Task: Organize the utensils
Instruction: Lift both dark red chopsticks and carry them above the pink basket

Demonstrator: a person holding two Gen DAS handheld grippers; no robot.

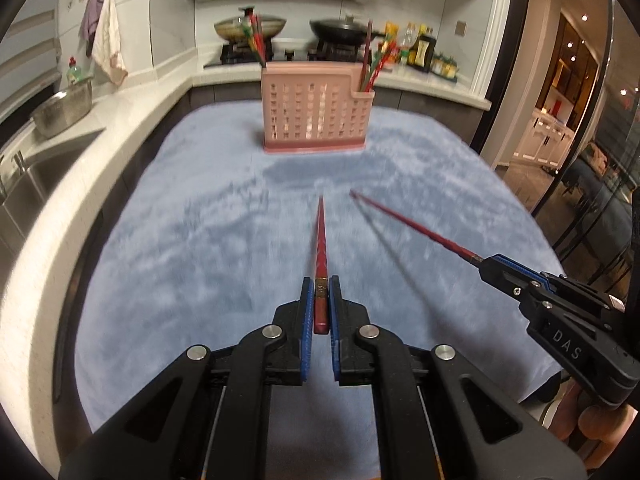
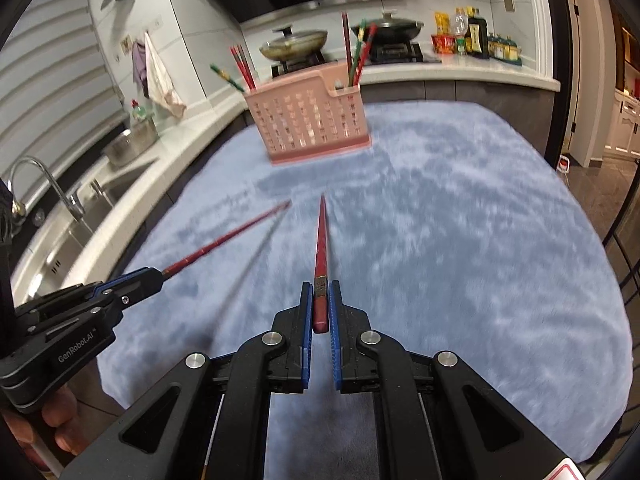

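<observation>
While each gripper pinches one red chopstick by its thick end — left gripper (image 1: 319,300) on the left chopstick (image 1: 321,236), right gripper (image 2: 320,300) on the right chopstick (image 2: 321,236) (both held over the blue cloth (image 1: 200,240)) — the long tips could swing and miss the pink holder (image 1: 316,112) ahead, or knock it over. Count: two held chopsticks, two grippers, one holder, several chopsticks in each of its end compartments.

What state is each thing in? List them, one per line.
left gripper: shut on a red chopstick.
right gripper: shut on another red chopstick.
pink holder: upright on the blue cloth, chopsticks standing in both end compartments.
</observation>
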